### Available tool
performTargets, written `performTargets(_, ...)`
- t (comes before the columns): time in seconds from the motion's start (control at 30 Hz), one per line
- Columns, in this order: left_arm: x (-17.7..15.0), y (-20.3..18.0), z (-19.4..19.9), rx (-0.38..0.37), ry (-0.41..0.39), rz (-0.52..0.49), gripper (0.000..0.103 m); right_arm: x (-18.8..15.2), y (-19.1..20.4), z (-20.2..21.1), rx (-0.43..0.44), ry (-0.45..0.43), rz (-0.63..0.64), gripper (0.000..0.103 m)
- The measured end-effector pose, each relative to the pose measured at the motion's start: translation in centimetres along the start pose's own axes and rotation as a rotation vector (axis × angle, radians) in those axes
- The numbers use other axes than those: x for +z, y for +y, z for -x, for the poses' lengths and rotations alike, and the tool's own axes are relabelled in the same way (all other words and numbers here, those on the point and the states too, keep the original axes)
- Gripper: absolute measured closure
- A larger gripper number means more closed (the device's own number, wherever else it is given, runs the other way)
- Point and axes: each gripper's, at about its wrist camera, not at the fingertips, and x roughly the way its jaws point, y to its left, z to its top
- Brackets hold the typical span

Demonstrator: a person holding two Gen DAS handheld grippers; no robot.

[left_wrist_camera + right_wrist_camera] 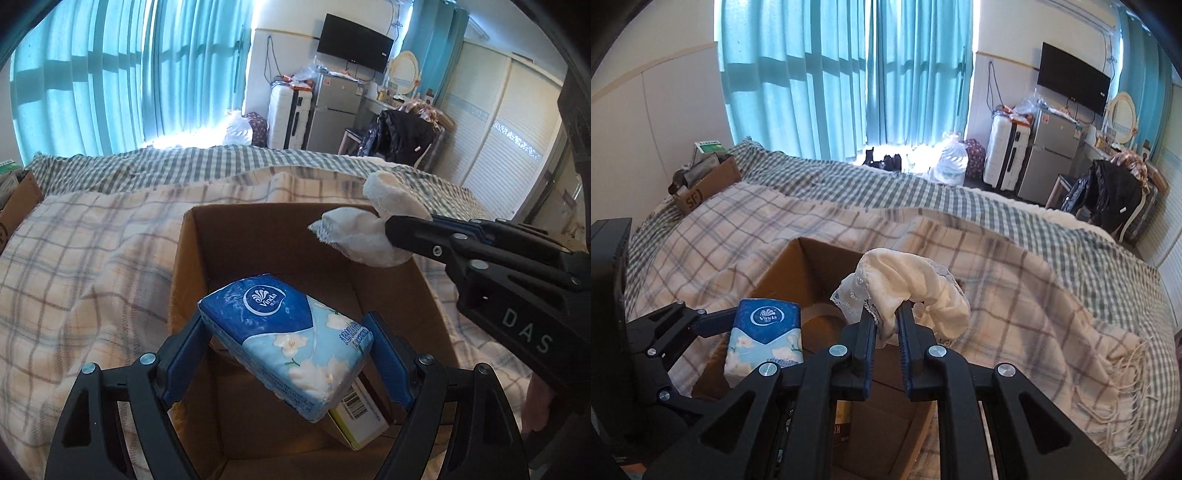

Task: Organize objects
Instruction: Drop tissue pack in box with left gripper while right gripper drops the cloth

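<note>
**Both grippers loaded over the open box**

Nearest you, your left gripper point(286, 354) pinches a blue pack of tissues point(284, 343) across its width, the blue pads point(184, 354) pressed into its soft sides. The pack hangs tilted, directly above the open cardboard box point(184, 258), probably so it can drop straight in. Below it, on the box floor, lies a small carton with a barcode point(360, 417), partly hidden by the pack.

Your right gripper point(886, 328) is clamped on a bunched white cloth with a lace edge point(905, 291). The cloth spills forward and to both sides past the fingertips, hanging over the far right part of the box.

Beyond both tools, the box sits on a plaid blanket point(92, 258) spread across the bed. Farther off to the left, a second cardboard box point(705, 188) rests near the wall.
</note>
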Motion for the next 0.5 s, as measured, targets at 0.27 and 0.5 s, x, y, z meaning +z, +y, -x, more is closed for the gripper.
performTargets(0.27, -0.1, 0.2, 0.3, -0.022, 0.019, 0.029, 0.006, -0.3, -0.4, 1.5, -0.035, -0.036, -0.034, 0.043)
performTargets(0.5, 0.0, -0.4, 4.4, 0.012, -0.010, 0.025, 0.003, 0.1, -1.1, 7.6, -0.064, -0.096, -0.056, 0.040)
